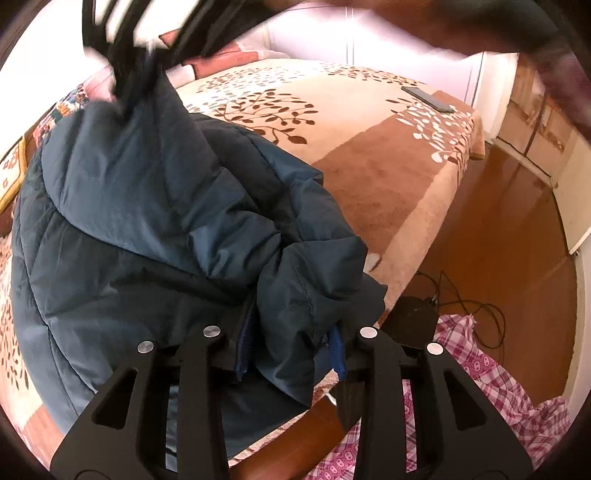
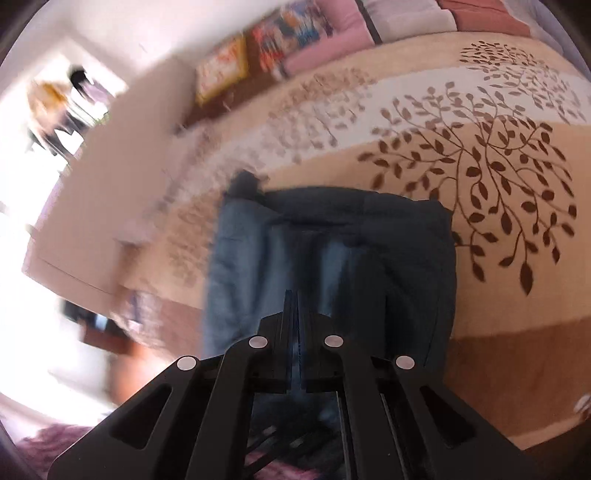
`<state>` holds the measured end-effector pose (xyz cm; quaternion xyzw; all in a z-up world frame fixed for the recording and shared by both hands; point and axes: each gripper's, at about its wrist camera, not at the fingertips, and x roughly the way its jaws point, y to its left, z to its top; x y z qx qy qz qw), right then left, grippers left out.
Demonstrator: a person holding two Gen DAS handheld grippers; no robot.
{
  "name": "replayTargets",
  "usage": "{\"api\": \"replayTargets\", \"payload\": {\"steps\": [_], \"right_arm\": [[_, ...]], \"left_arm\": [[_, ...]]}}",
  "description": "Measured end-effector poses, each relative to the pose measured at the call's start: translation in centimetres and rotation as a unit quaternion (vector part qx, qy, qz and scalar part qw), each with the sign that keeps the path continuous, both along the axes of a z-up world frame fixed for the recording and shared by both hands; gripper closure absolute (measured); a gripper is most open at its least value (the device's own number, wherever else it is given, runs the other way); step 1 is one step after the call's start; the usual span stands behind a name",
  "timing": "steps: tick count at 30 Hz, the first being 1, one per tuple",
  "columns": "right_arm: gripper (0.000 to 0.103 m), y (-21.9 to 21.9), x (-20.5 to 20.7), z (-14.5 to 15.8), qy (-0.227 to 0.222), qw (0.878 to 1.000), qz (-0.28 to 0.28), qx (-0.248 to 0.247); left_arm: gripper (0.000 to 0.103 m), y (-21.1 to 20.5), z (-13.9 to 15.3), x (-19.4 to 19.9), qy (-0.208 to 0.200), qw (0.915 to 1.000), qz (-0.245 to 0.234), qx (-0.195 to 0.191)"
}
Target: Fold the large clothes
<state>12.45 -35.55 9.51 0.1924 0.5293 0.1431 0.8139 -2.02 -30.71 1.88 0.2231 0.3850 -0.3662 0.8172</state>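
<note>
A dark blue puffer jacket (image 1: 129, 221) lies bunched on a bed under a beige blanket with a brown leaf pattern (image 1: 369, 122). At the bottom of the left wrist view, my left gripper (image 1: 291, 354) has a thick fold of the jacket's edge filling the gap between its pads, near the bed's edge. My right gripper (image 1: 129, 96), blurred at the upper left, pinches the jacket and holds it up in a peak. In the right wrist view, the right gripper (image 2: 292, 299) is shut with a thin strip of blue fabric between its fingers. The jacket (image 2: 406, 240) hangs below it over the blanket (image 2: 480, 110).
A dark phone (image 1: 428, 99) lies at the bed's far right. On the brown floor are a black adapter with its cable (image 1: 410, 321) and a pink checked cloth (image 1: 480, 387). Pillows (image 1: 221, 59) sit at the head. A person's blurred sleeve (image 1: 443, 29) crosses the top.
</note>
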Motion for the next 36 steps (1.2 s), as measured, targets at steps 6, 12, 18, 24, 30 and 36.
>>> {"api": "replayTargets", "payload": {"steps": [6,12,18,24,30,36], "right_arm": [[0.103,-0.7,1.7,-5.8,0.042,0.998,-0.021,-0.033],[0.103,-1.3,1.7,-8.3,0.041,0.997,-0.027,-0.052],[0.103,-2.1,1.5,-9.8,0.047,0.997,-0.046,-0.036],[0.103,-2.2,1.1,-10.1,0.043,0.997,-0.057,-0.036],[0.103,-2.5,0.7,-10.2,0.046,0.996,-0.068,-0.028],[0.103,-2.4,0.2,-10.1,0.048,0.995,-0.079,-0.032]], "left_arm": [[0.049,-0.1,0.7,-0.2,0.024,0.9993,-0.029,0.000],[0.048,1.7,2.6,-0.3,0.064,0.9965,-0.043,-0.034],[0.048,5.7,5.1,0.6,0.101,0.9914,-0.017,-0.081],[0.043,10.8,7.1,2.4,0.123,0.9825,0.057,-0.128],[0.038,16.5,7.4,4.5,0.140,0.9640,0.152,-0.168],[0.028,20.9,5.7,5.7,0.163,0.9411,0.224,-0.194]]}}
